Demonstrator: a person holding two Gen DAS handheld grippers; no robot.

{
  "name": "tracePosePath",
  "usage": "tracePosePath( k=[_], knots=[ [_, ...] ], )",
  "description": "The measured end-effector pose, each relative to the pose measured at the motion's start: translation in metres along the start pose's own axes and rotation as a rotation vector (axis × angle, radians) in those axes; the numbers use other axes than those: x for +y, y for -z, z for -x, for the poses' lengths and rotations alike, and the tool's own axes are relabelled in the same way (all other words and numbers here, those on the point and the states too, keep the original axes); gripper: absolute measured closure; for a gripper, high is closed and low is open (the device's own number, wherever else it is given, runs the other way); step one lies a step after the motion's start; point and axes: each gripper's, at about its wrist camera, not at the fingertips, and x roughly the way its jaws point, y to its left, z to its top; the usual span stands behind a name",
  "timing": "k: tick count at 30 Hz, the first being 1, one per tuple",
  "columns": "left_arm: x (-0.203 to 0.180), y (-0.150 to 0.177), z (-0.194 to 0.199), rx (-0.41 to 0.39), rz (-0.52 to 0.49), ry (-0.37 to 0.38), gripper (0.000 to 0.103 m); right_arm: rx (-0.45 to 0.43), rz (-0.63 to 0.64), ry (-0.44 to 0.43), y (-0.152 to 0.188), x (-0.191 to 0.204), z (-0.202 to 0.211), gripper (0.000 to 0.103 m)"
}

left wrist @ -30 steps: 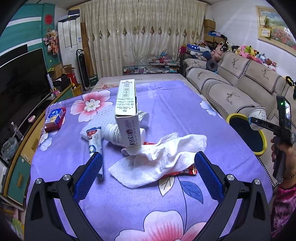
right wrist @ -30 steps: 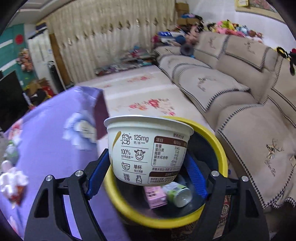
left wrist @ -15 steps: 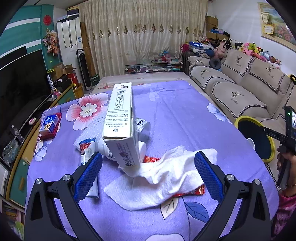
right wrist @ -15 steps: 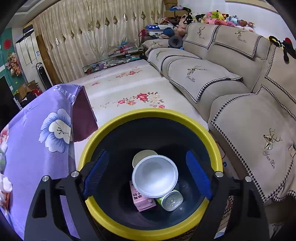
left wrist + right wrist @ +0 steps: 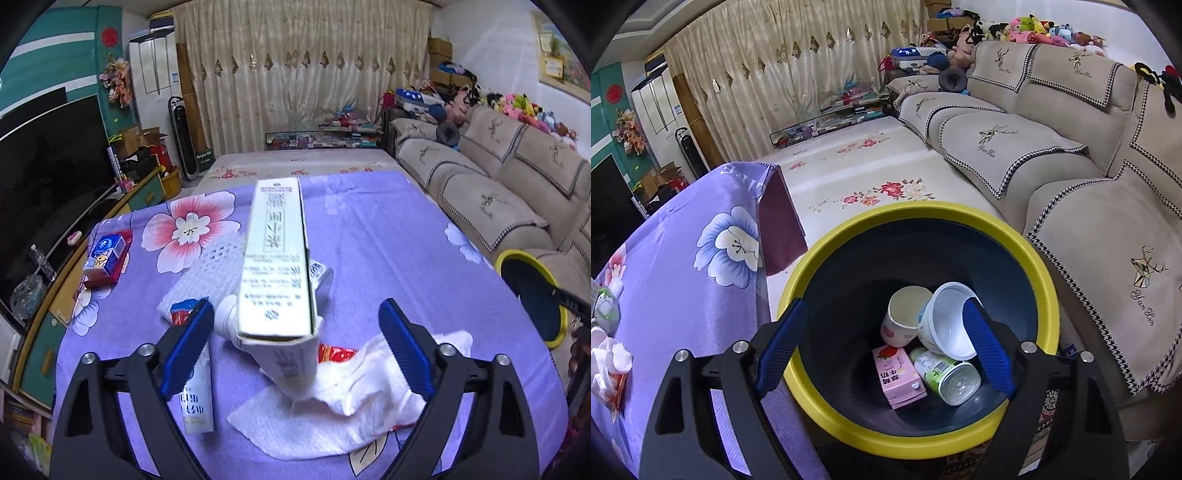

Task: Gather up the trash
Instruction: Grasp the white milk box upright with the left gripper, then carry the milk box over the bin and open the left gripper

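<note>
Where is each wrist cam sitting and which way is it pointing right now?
Left wrist: on the left gripper, low over the table, facing the long white box and crumpled tissue; open blue fingers show.
Right wrist: on the right gripper, above the yellow-rimmed bin, looking down at the white cup; open fingers show.
Shared: the bin, the purple tablecloth, the sofa and the curtains.

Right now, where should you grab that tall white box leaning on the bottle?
Probably the long white box, near its low end, across its narrow width. It tilts away over the white bottle with that end facing the open left hand-held gripper, so come straight forward, one finger down each long side, above the crumpled tissue. Its side faces are hidden.
</note>
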Motion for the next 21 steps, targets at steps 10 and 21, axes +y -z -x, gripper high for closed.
tracePosePath(
  k=[10,21],
  knots=[
    [0.008,-0.007,-0.002,-0.031,0.012,-0.021,0.047,0.005,-0.007,-0.018,0.003,0.000,0.003,0.022],
    [0.007,-0.008,0.026,-0.075,0.021,0.029,0.073,-0.038,-0.024,-0.041,0.002,-0.005,0.030,0.022]
  ],
)
